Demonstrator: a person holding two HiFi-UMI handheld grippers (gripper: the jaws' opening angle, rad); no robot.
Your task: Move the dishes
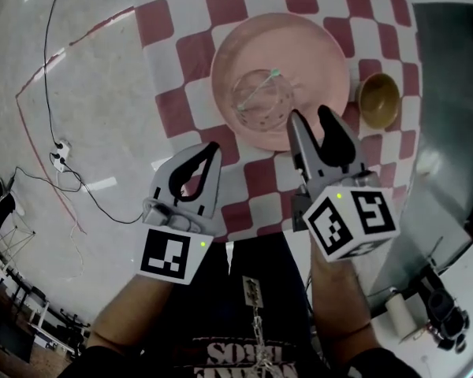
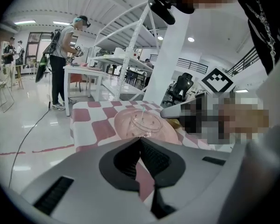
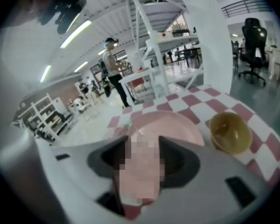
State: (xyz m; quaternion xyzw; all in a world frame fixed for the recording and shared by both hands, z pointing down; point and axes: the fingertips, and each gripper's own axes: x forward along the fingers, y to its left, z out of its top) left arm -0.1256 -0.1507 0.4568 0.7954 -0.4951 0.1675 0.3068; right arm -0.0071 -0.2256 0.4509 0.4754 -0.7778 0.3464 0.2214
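Pink plate (image 1: 299,38) on the checkered desk (image 1: 221,6), clear glass bowl (image 1: 262,99) in it, brown bowl (image 1: 378,101) just beside. Right gripper (image 1: 310,115) at the plate's near rim, fingers wide and empty; left gripper (image 1: 211,150) fingers pressed together.

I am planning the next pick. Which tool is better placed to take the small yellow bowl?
Probably right. The right tool is open by the pink plate, close to the yellow bowl. The left tool is shut and farther away.

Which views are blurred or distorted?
Head view: sharp, though the fisheye curves the checkered table. Left gripper view: sharp, mosaic patch at right. Right gripper view: softest, the yellow bowl blurred, mosaic patch between the jaws.
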